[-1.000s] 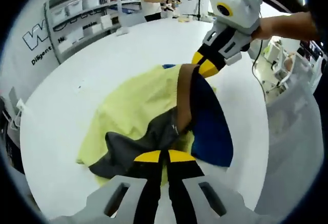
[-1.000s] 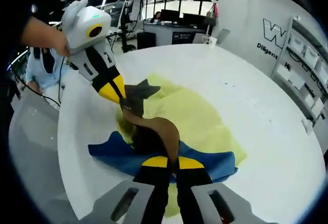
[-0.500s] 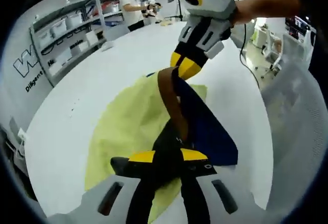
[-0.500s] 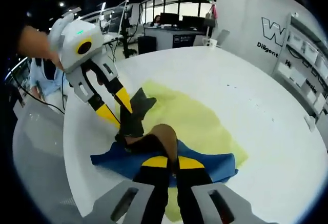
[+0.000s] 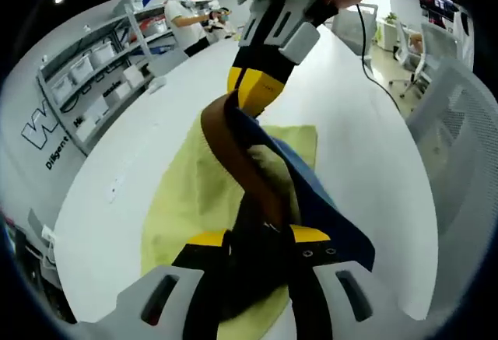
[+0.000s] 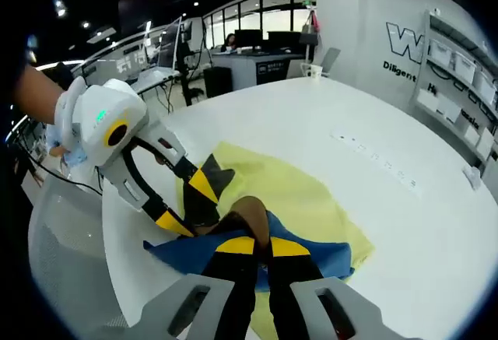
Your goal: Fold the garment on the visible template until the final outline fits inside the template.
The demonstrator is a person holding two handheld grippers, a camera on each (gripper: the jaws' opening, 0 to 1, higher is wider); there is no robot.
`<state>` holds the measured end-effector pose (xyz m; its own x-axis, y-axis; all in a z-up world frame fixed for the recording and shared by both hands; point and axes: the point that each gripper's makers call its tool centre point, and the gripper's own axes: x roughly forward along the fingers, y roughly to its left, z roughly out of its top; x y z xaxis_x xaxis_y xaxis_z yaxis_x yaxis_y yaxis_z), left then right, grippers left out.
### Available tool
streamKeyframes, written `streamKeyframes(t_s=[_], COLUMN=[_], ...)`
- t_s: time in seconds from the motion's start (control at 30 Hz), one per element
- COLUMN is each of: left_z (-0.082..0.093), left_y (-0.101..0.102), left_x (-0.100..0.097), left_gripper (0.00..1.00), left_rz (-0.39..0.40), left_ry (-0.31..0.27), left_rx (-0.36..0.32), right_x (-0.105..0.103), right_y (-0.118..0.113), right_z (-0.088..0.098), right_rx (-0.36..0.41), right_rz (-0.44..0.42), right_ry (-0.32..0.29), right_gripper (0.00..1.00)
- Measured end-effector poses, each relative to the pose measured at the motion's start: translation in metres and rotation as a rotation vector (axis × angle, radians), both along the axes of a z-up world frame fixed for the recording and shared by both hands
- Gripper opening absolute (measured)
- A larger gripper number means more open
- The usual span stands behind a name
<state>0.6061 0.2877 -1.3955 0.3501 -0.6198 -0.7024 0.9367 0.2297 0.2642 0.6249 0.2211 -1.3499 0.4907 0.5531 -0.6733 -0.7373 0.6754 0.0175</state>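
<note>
Both grippers are holding the garment above the bench, over the yellow template lying flat on the white surface.

Left gripper view: the left gripper is rising from the bottom edge, its fingers pinching dark fabric of the garment between the yellow tips. From there a brown band of the garment is running upward to the right gripper, which is entering from the top and clamping the band's far end. A blue panel is hanging to the right of the band, draping over the template's right edge onto the bench. Shelving with bins is standing along the wall at left; a person is standing beyond the bench.

Right gripper view: the right gripper is pressing its fingers together on the brown band. The left gripper is coming in from the left, its fingers gripping dark fabric just beside the band. The blue panel is lying across the near part of the template. Desks with monitors are showing in the background.
</note>
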Motion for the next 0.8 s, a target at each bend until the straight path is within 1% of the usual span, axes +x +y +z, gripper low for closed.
streamKeyframes(t_s=[0.13,0.17,0.23,0.27,0.3,0.37,0.47,0.6,0.63,0.7,0.77,0.8], left_z=[0.001,0.001,-0.001,-0.002,-0.002,-0.004,-0.007,-0.020,-0.022,-0.024,-0.021,-0.018], left_y=[0.002,0.003,0.007,0.009,0.011,0.012,0.009,0.006,0.006,0.005,0.004,0.004], left_x=[0.003,0.005,0.009,0.009,0.009,0.011,0.006,-0.003,-0.004,-0.004,-0.002,-0.002], left_gripper=[0.28,0.25,0.15,0.10,0.10,0.10,0.13,0.25,0.25,0.20,0.15,0.11], left_rz=[0.009,0.014,0.043,0.068,0.081,0.084,0.056,0.015,0.002,0.008,0.030,0.034], left_ry=[-0.006,-0.011,0.000,0.025,0.033,0.029,0.013,-0.005,-0.010,-0.007,-0.005,-0.003], left_rx=[-0.002,0.004,0.010,0.008,0.007,0.010,0.013,0.051,0.060,0.060,0.044,0.038], right_x=[0.000,0.000,-0.001,-0.001,-0.002,-0.003,-0.004,-0.002,-0.001,-0.001,-0.001,-0.002], right_y=[-0.002,-0.002,-0.002,-0.003,-0.003,-0.004,-0.004,-0.003,-0.003,-0.002,-0.002,-0.003], right_z=[0.003,0.004,0.004,0.003,0.002,0.000,-0.001,0.002,0.003,0.005,0.006,0.005], right_rx=[0.003,0.009,0.012,0.012,0.012,0.023,0.041,0.056,0.059,0.063,0.062,0.059], right_rz=[0.002,0.001,-0.002,-0.003,-0.005,-0.018,-0.033,-0.047,-0.050,-0.053,-0.054,-0.056], right_ry=[-0.005,-0.004,-0.003,-0.002,0.002,0.021,0.036,0.043,0.043,0.044,0.042,0.041], right_gripper=[0.00,0.00,0.00,0.00,0.00,0.00,0.00,0.00,0.00,0.00,0.00,0.00])
